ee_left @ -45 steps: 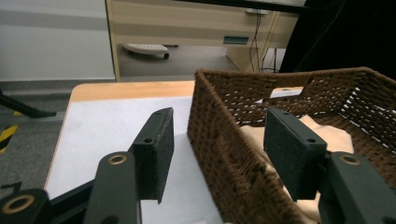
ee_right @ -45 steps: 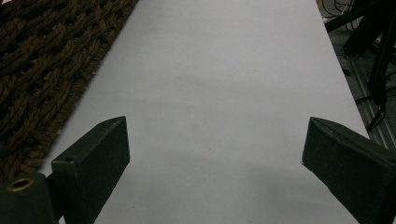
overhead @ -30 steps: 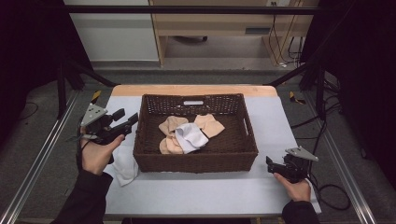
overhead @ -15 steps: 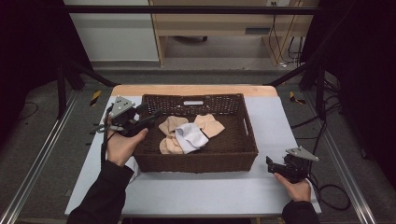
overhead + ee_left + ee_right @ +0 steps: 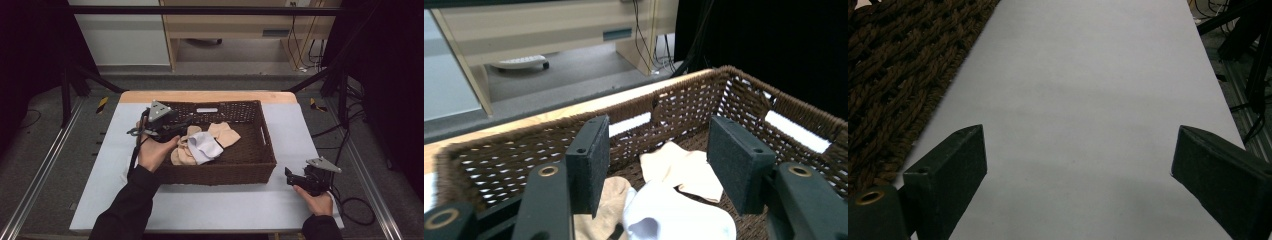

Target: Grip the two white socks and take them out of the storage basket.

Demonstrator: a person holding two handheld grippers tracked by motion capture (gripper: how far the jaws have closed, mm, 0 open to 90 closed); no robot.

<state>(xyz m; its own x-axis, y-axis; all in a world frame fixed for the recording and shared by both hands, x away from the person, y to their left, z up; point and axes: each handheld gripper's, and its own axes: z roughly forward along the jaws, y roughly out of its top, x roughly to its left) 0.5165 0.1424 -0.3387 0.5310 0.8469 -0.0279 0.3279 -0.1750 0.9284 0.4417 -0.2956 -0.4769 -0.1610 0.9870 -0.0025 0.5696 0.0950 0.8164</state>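
A brown wicker basket (image 5: 220, 172) stands in the middle of the white table (image 5: 215, 207). Inside it a white sock (image 5: 205, 147) lies on top of beige socks (image 5: 226, 133). My left gripper (image 5: 182, 126) hangs over the basket's left side, pointing inward. In the left gripper view it (image 5: 664, 160) is open with nothing between its pads, above the white sock (image 5: 674, 217) and a beige sock (image 5: 684, 170). My right gripper (image 5: 290, 176) rests low on the table by the basket's front right corner. In its own view it (image 5: 1078, 150) is open wide over bare tabletop.
The basket's woven wall (image 5: 888, 75) runs along the left in the right gripper view. Metal rails and black stands flank the table, and cables (image 5: 357, 210) trail on the floor at the right. A wooden cabinet (image 5: 235, 25) stands beyond the far edge.
My left gripper has moved right, from beside the basket's left wall to over its inside. The right gripper has stayed still.
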